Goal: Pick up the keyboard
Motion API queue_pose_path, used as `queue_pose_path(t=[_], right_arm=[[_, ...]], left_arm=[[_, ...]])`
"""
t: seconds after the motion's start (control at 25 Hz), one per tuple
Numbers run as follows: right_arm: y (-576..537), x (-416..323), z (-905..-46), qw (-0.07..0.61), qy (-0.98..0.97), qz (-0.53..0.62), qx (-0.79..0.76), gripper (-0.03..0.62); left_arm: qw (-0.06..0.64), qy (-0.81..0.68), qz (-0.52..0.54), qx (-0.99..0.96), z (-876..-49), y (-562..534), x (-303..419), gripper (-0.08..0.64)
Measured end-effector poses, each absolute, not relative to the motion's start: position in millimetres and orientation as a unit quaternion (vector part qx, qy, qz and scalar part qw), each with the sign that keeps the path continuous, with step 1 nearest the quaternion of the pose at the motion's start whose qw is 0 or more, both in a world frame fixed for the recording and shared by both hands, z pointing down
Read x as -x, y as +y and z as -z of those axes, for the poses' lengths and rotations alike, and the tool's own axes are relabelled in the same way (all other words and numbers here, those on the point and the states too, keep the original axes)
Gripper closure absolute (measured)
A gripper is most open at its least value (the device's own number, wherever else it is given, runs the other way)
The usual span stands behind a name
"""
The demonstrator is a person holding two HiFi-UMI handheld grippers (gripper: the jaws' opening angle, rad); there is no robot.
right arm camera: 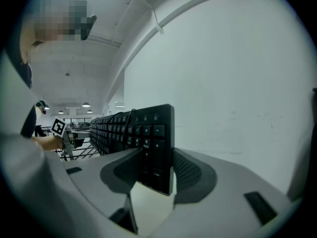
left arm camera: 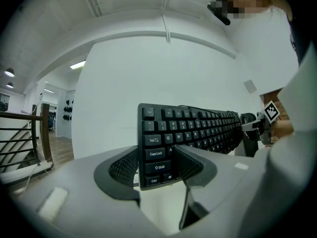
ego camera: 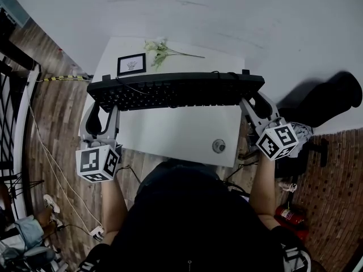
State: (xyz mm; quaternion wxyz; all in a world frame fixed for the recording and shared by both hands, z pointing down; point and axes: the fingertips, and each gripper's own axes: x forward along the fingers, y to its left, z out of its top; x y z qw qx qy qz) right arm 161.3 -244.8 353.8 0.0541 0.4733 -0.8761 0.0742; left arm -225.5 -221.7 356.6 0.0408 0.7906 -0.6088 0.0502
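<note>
A black keyboard (ego camera: 176,90) hangs level above the white desk (ego camera: 170,135), held at both ends. My left gripper (ego camera: 104,111) is shut on its left end; in the left gripper view the pads clamp the keyboard (left arm camera: 198,128) at the Shift and Ctrl corner, inside the left gripper (left arm camera: 156,165). My right gripper (ego camera: 253,103) is shut on the right end; in the right gripper view the number-pad edge of the keyboard (right arm camera: 124,128) stands upright between the pads of the right gripper (right arm camera: 156,170). A thin cable runs off the keyboard's back.
Behind the keyboard on the desk stand a small framed picture (ego camera: 131,64) and a sprig of pale flowers (ego camera: 159,51). A round metal disc (ego camera: 219,146) sits near the desk's front right corner. A dark bulky object (ego camera: 329,98) and a red extinguisher (ego camera: 289,215) are at the right.
</note>
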Motion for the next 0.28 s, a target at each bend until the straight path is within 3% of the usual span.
queue_pose_path(t=[0.28], right_arm=[[-247.5, -165.0, -348.3, 0.054, -0.879, -0.078, -0.468, 0.397]], left_arm=[[0.042, -0.613, -0.053, -0.787, -348.6, -219.1, 220.5, 0.327]])
